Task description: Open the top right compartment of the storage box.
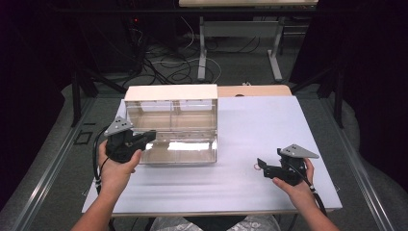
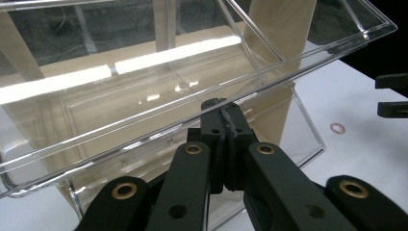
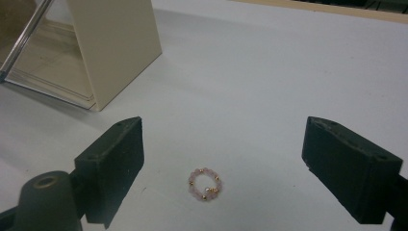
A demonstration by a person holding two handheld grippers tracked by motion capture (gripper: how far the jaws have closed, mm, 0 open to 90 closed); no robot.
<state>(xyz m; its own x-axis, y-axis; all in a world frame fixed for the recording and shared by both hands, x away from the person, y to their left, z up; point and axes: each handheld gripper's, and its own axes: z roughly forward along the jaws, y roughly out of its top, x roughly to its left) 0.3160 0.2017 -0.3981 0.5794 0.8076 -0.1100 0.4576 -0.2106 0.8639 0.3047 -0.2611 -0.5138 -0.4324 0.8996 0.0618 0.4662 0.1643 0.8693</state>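
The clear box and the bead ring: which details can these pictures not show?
- Clear box: whether it holds anything; glare on its panels, high view.
- Left gripper: whether it pinches the clear flap; transparent edge, left gripper view.
- Bead ring: bead count; too small.

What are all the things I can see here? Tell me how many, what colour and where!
Display case: one, clear plastic with cream ends and top, at the back left of the table; its clear flap is lifted at the front.
Bead ring: one, pink with gold beads, lying on the table between the right tool's open jaws.
Table: one, white top.
Second table: one, white legs, on the floor behind.
Cables: several, black and white, on the floor behind.
Left tool: one, black, jaws shut on the flap's edge.
Right tool: one, black, open, low over the ring.
Hands: two, one holding each tool.
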